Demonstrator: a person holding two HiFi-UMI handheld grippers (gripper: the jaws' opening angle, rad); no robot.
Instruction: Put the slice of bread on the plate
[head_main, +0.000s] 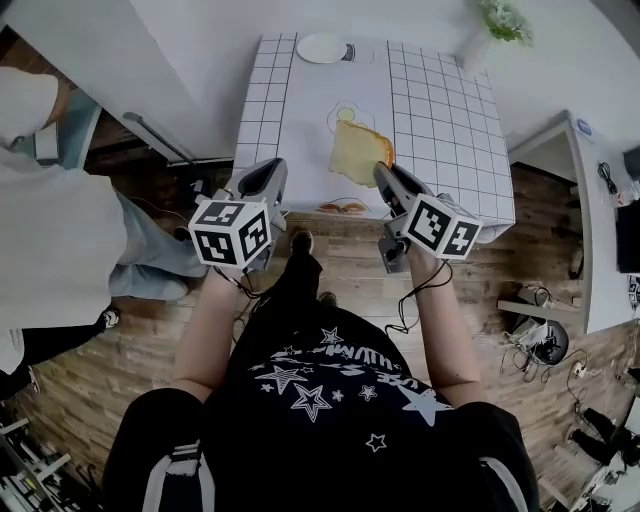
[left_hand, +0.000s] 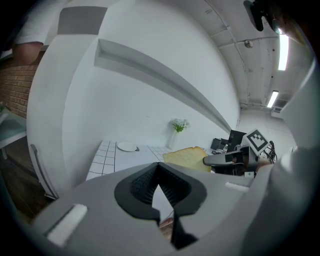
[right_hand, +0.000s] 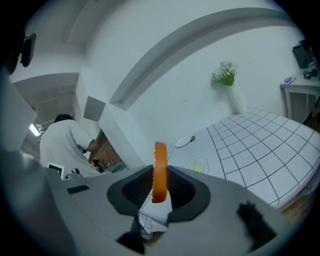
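Bread slice (head_main: 360, 152) stands clamped edge-on in right gripper (head_main: 383, 176); plate (head_main: 321, 47) well beyond.

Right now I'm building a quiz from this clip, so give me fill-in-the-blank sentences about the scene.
1. The right gripper is shut on the ___.
2. The plate lies at the ___ end of the table, as seen from the person.
3. The left gripper holds ___.
Missing words: slice of bread; far; nothing.
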